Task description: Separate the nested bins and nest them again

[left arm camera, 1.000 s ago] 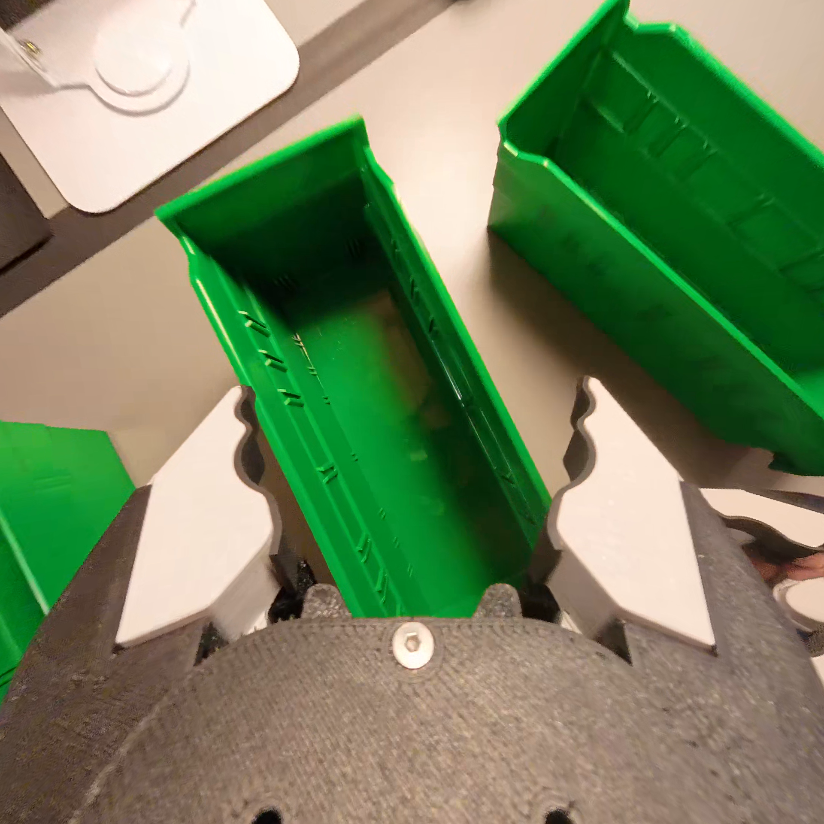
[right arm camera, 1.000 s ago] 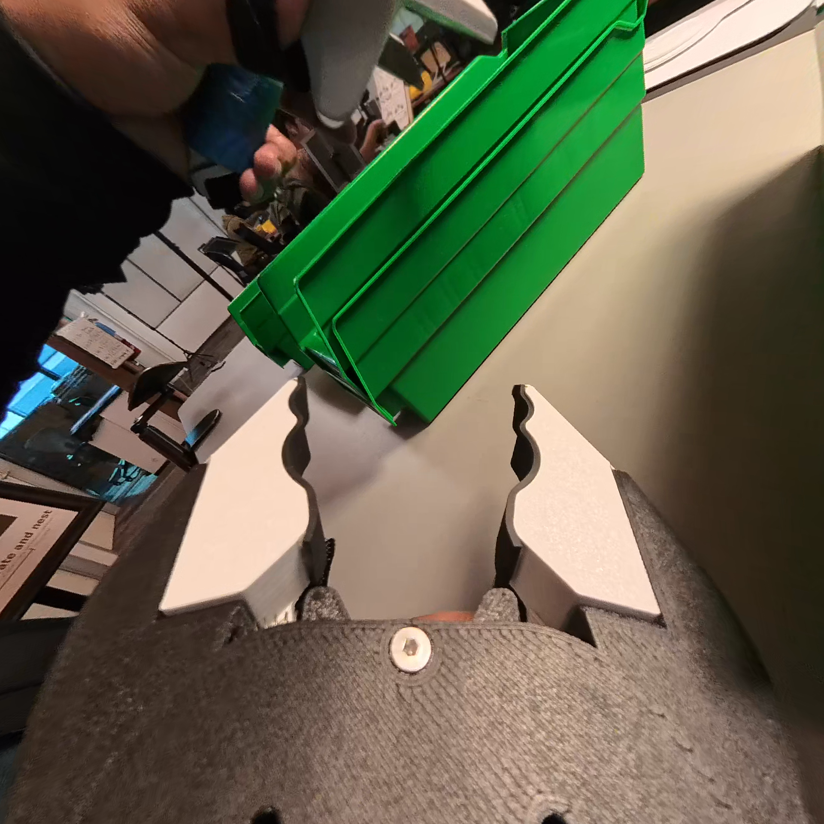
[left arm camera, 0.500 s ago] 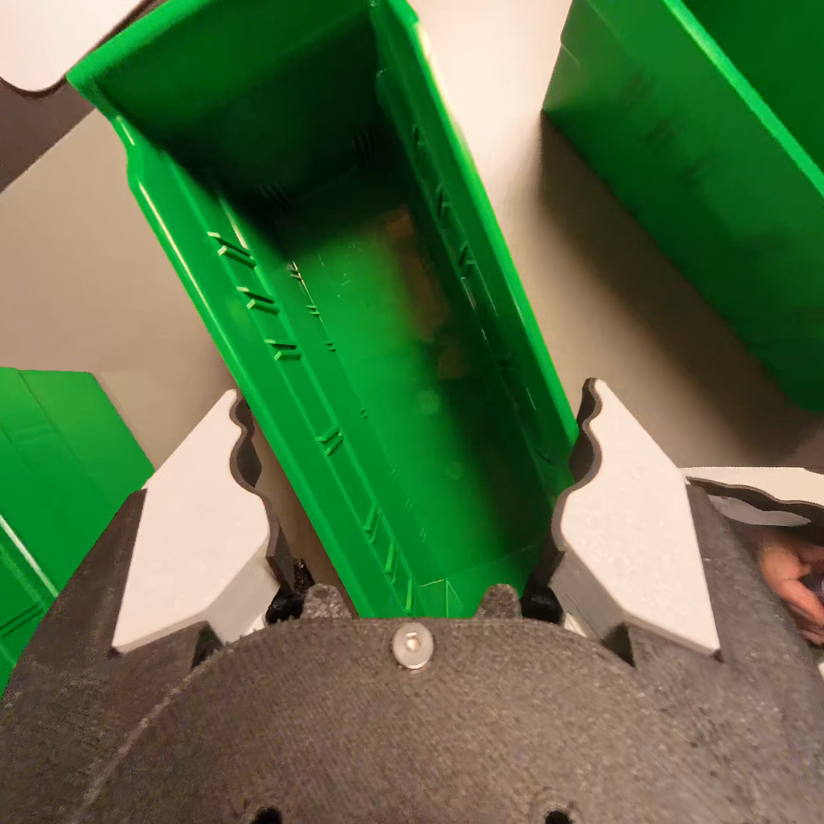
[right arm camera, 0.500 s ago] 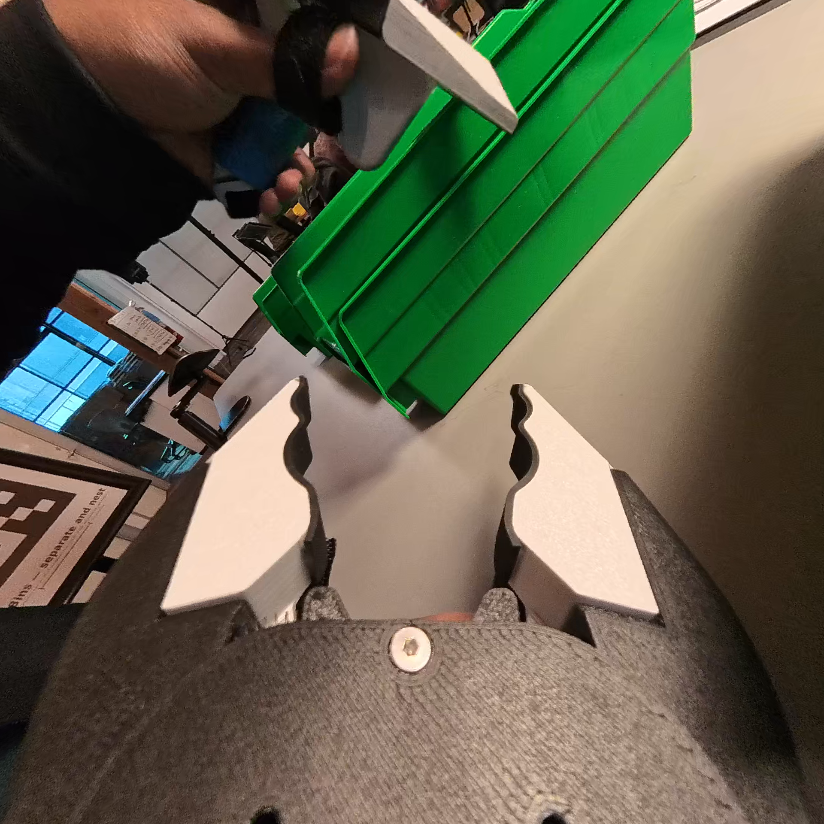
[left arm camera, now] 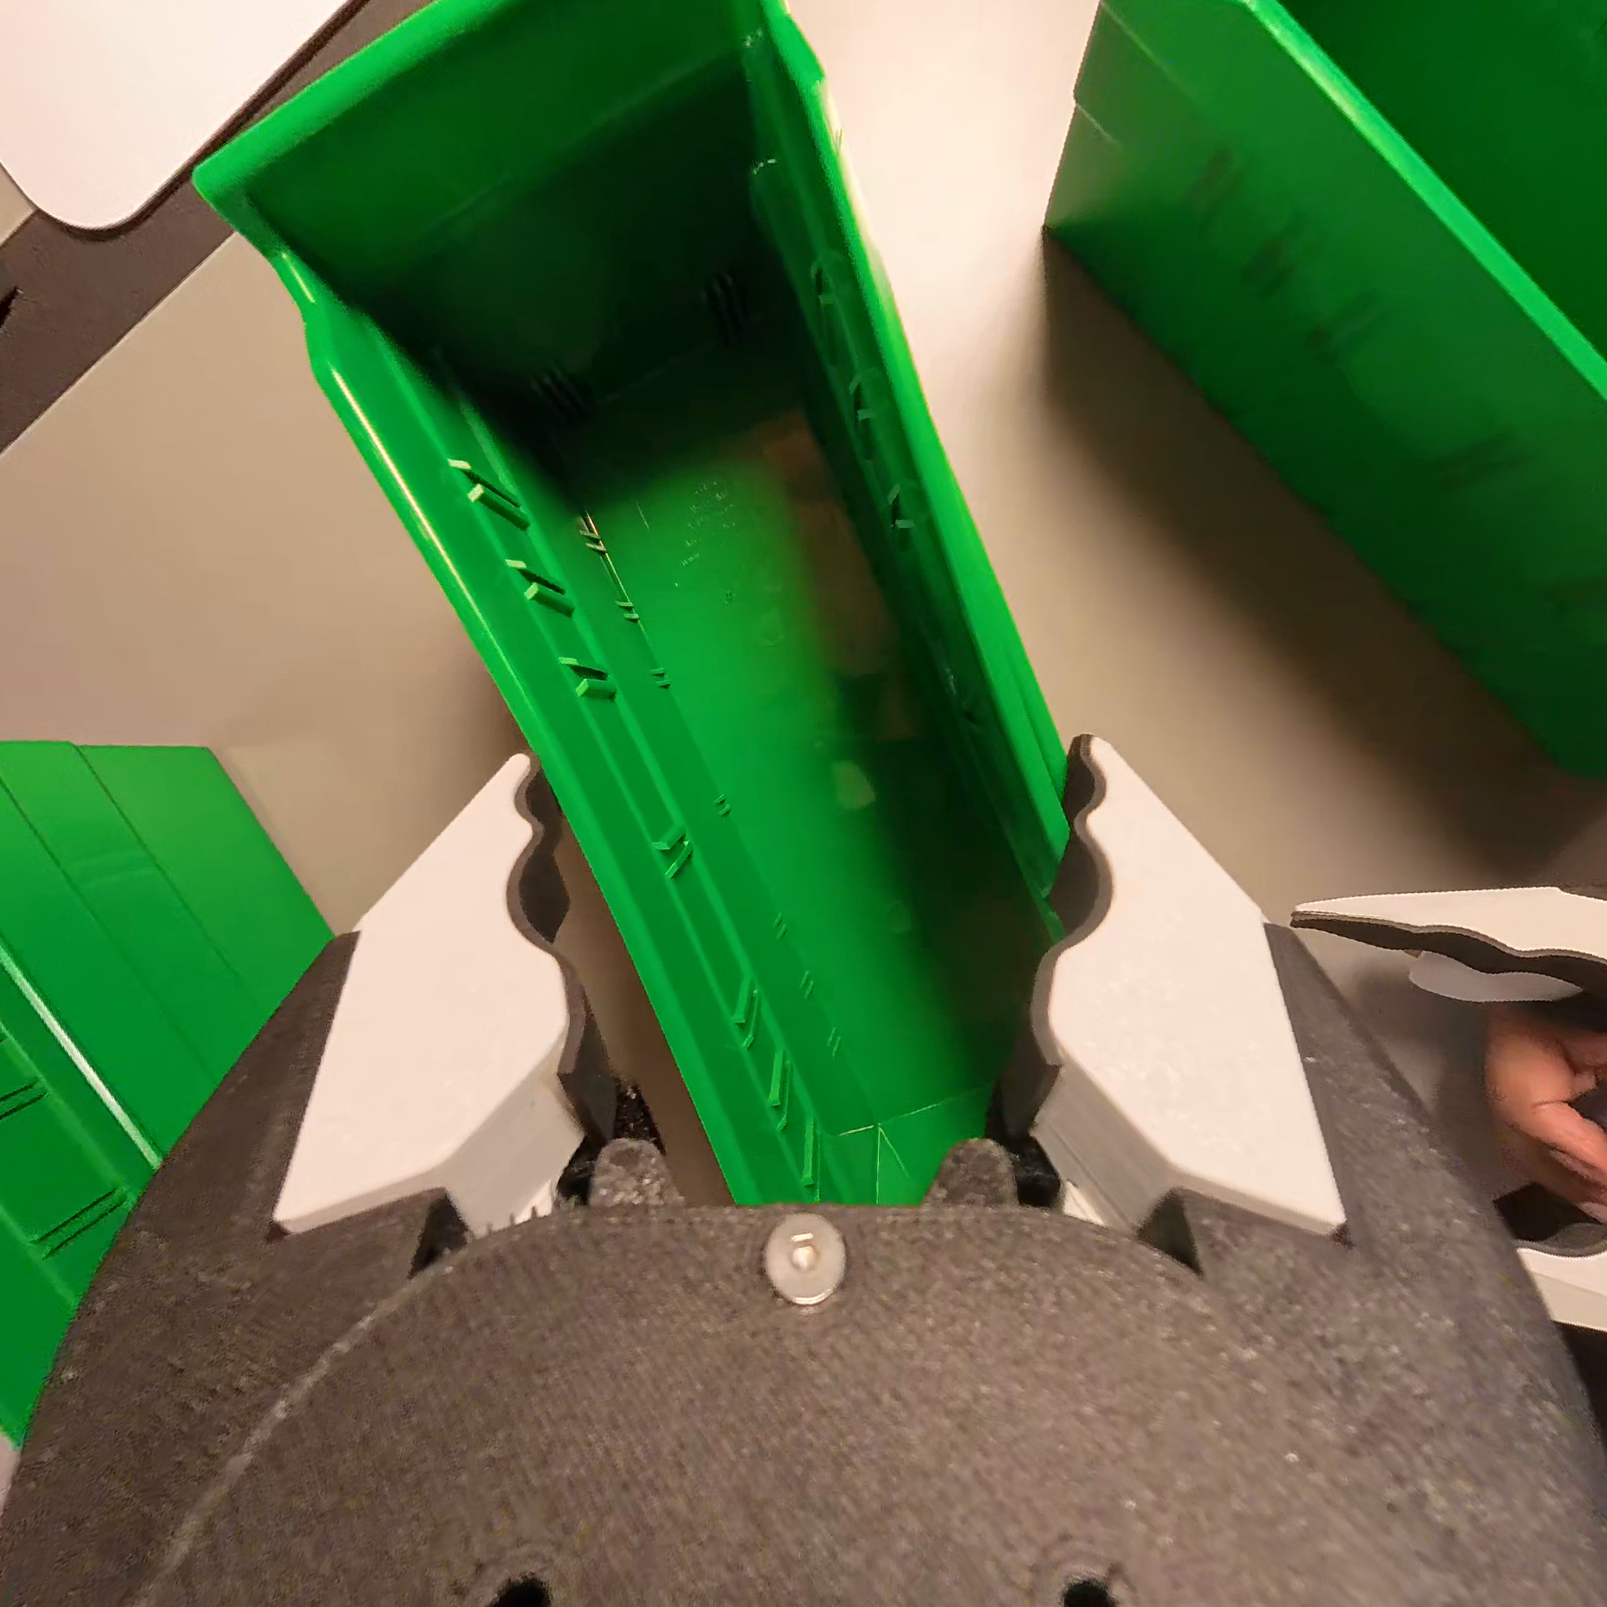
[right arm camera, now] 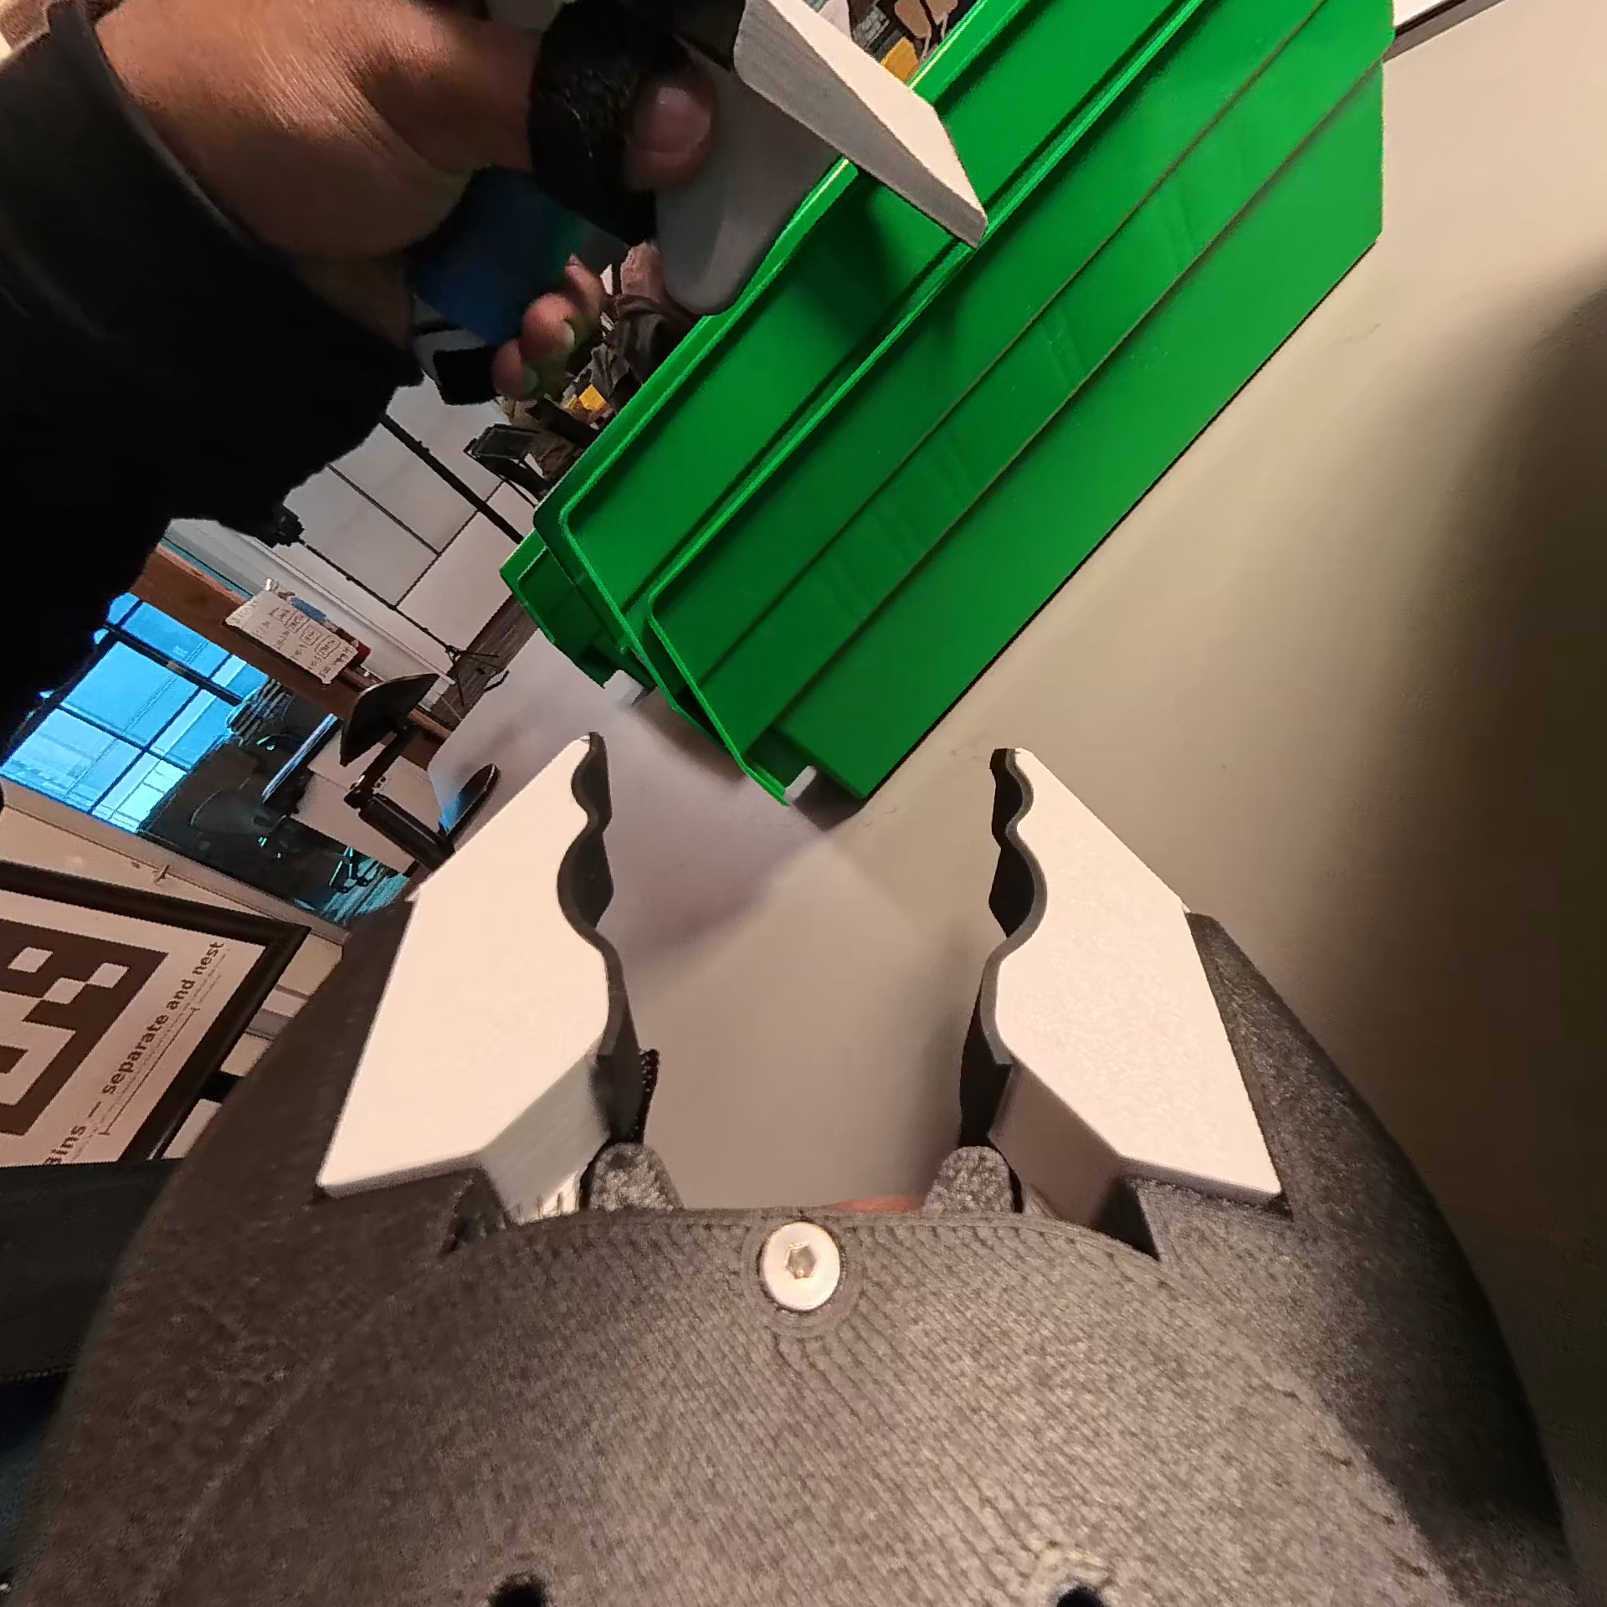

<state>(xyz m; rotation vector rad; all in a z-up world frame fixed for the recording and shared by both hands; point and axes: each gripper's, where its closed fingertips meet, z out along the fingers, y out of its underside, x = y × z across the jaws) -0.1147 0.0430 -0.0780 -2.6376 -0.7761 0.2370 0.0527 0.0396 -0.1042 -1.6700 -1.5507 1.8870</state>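
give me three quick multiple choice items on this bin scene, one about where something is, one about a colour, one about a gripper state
1. Where does the long green plastic bin lie in the left wrist view?
A. between the left gripper's two white fingers
B. on the white board at the upper left
C. inside the bin at the upper right

2. What colour are the plastic bins on the beige table?
A. blue
B. green
C. red

3. How do the right gripper's jaws stand?
A. shut on a bin
B. shut on nothing
C. apart, with only bare table between them

Answers: 1 A, the bin runs up from between the left gripper's fingers; 2 B, every bin in both views, such as the stack of green bins, is green; 3 C, a wide gap shows between the fingers, and the stack lies beyond the tips.
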